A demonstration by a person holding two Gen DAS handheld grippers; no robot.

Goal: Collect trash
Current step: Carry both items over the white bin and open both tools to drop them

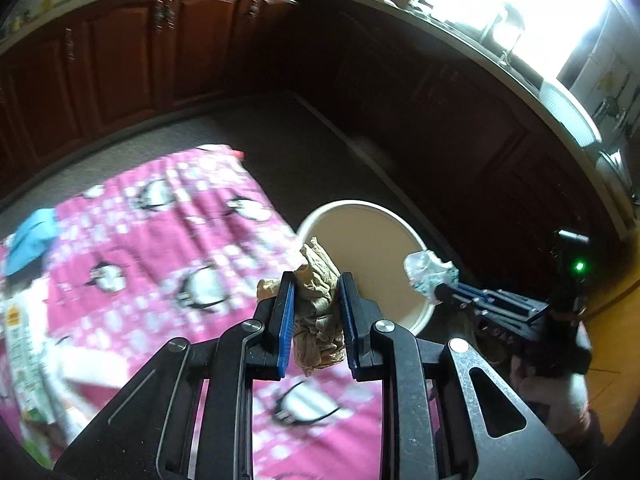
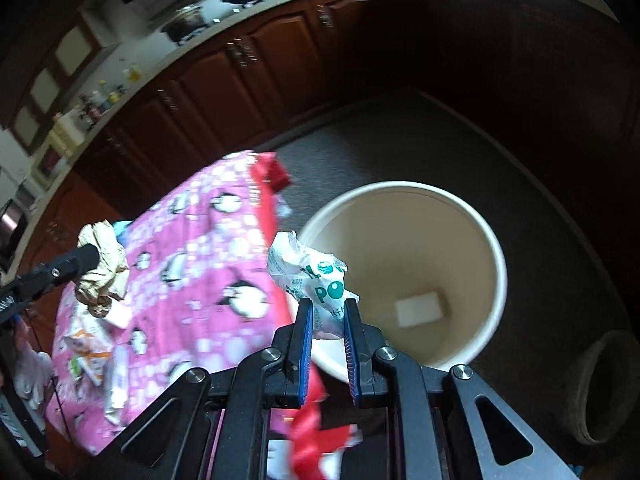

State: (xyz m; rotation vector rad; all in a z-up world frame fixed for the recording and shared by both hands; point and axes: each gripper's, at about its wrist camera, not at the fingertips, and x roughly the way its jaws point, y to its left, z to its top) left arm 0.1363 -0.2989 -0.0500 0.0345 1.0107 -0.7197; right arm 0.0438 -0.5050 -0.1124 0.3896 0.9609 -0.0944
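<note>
My left gripper (image 1: 316,286) is shut on a crumpled brown paper wad (image 1: 318,316), held over the edge of the pink penguin cloth (image 1: 160,248) beside the cream bin (image 1: 368,240). The same brown paper wad (image 2: 102,270) shows at the left of the right wrist view. My right gripper (image 2: 328,308) is shut on a crumpled white wrapper with green print (image 2: 310,280), just above the near rim of the cream bin (image 2: 496,264). That wrapper (image 1: 428,274) and the right gripper (image 1: 442,292) also show right of the bin in the left wrist view. A white piece (image 2: 420,307) lies on the bin's bottom.
Several wrappers and packets (image 2: 92,352) lie on the pink cloth, with a blue item (image 1: 32,238) and a carton (image 1: 22,344) at its left. Red ribbon (image 2: 316,428) hangs below my right gripper. Dark wooden cabinets (image 1: 132,48) ring the grey carpet (image 1: 312,152). A dark round pot (image 2: 608,388) stands right.
</note>
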